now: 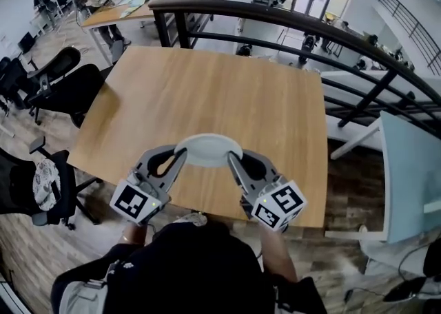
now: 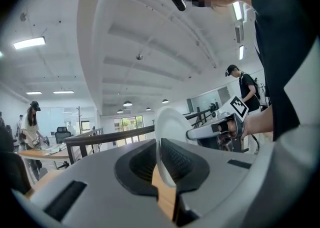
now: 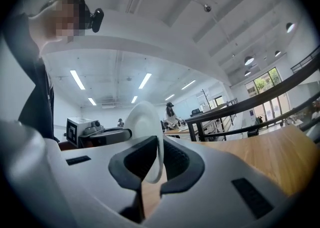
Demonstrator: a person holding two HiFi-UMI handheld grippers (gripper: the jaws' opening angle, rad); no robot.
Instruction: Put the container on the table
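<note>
White container (image 1: 208, 149), wood-grain table (image 1: 207, 85)

Four things, three kinds
One white container (image 1: 208, 149); two grippers, left gripper (image 1: 180, 154) and right gripper (image 1: 233, 158); one wooden table (image 1: 220, 92).

1. I see a light brown wooden table (image 1: 207, 92) with a roughly square top and fine grain across it.
2. Its far edge sits just beside a black railing (image 1: 275, 20). Its near edge is the one closest to me.
3. The table stands on a dark wood-plank floor (image 1: 351, 189).
4. Black office chairs (image 1: 65, 89) stand on that floor, near the table's left edge.
5. Farther back on the left, a second wooden table (image 1: 131, 6) carries papers, too small to tell more.
</note>
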